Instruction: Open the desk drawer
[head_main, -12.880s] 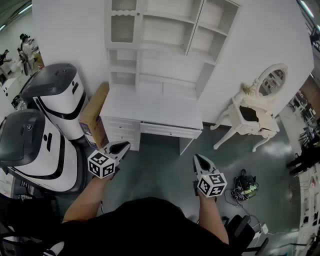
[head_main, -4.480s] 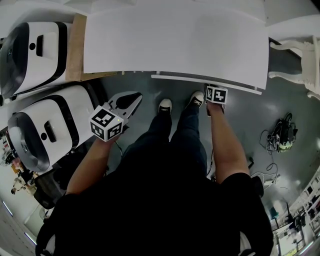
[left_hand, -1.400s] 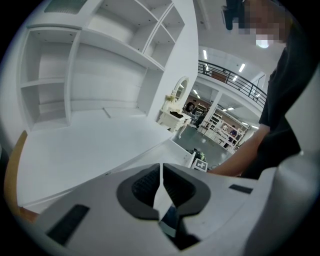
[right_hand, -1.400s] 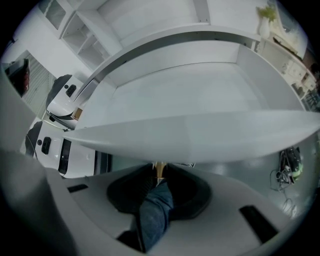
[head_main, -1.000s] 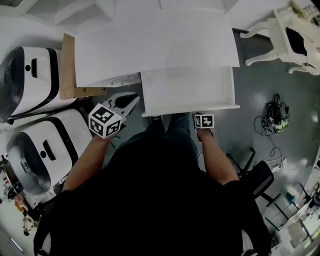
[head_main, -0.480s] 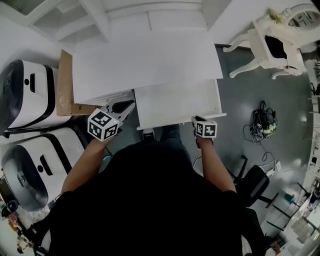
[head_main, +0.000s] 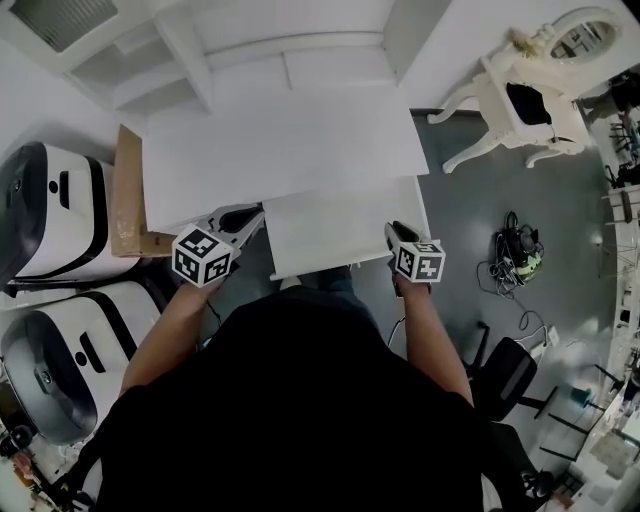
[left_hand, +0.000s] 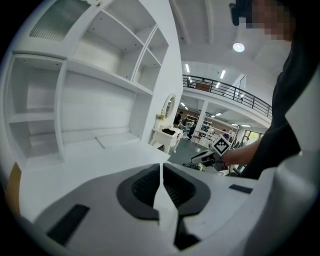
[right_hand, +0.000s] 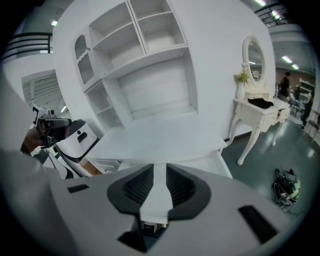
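The white desk (head_main: 280, 140) has its wide drawer (head_main: 340, 232) pulled out toward me, and the inside looks bare. My right gripper (head_main: 393, 228) hangs open over the drawer's front right corner, apart from it, with nothing between its fingers. In the right gripper view (right_hand: 160, 172) the desk top and the drawer's side (right_hand: 220, 160) lie below. My left gripper (head_main: 255, 212) hovers at the drawer's front left corner, shut and holding nothing. The left gripper view (left_hand: 161, 172) shows its tips meeting, with the right gripper (left_hand: 210, 157) across from it.
Two white-and-black machines (head_main: 50, 220) (head_main: 60, 350) stand at the left, beside a cardboard box (head_main: 125, 190) against the desk. A shelf hutch (head_main: 250, 40) rises behind the desk. A white vanity table (head_main: 520, 100), a cable bundle (head_main: 520, 250) and an office chair (head_main: 505, 370) are on the right.
My right gripper has risen from below the drawer's front edge to above its right corner. The left gripper has lifted slightly. The drawer stays pulled out.
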